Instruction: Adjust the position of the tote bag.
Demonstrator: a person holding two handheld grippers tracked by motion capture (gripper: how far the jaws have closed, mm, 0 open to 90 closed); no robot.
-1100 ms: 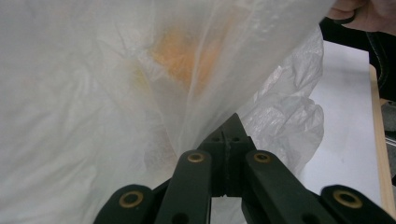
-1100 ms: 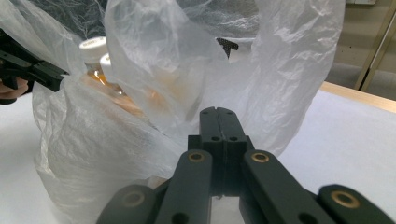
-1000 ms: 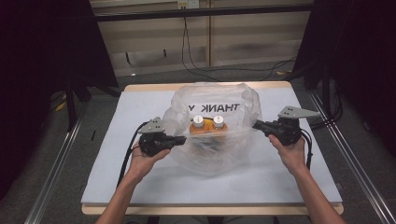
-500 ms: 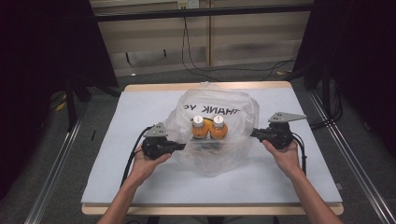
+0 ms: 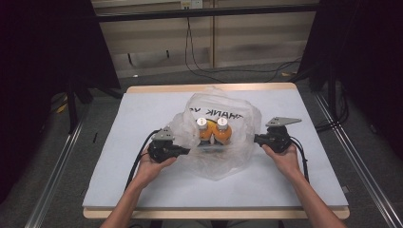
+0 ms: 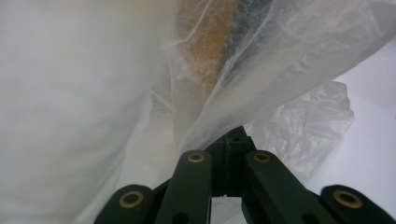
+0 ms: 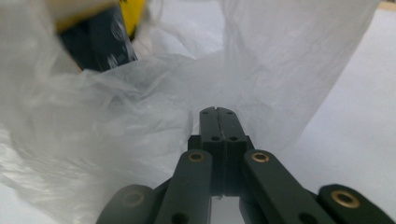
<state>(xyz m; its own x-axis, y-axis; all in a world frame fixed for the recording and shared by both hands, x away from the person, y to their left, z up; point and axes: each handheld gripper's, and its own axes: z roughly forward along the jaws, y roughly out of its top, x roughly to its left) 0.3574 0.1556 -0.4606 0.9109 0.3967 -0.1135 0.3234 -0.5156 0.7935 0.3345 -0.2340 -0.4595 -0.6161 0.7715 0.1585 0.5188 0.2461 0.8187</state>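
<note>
A clear plastic bag with black lettering lies in the middle of the white table. Two orange bottles with white caps stand side by side inside it. My left gripper is shut on the bag's left edge; in the left gripper view the film drapes over the closed jaws of that gripper. My right gripper is shut on the bag's right edge. In the right gripper view the crumpled film bunches around the closed tips of the right gripper, with a yellow and dark bottle label behind.
The table's wooden rim runs along the far side. Beyond it, cables lie on the floor. Metal rails flank the table on both sides. Each gripper trails a black cable over the tabletop.
Both grippers have sunk toward the table and come nearer the person, still holding the bag's edges. The bag and the bottles have come down with them.
</note>
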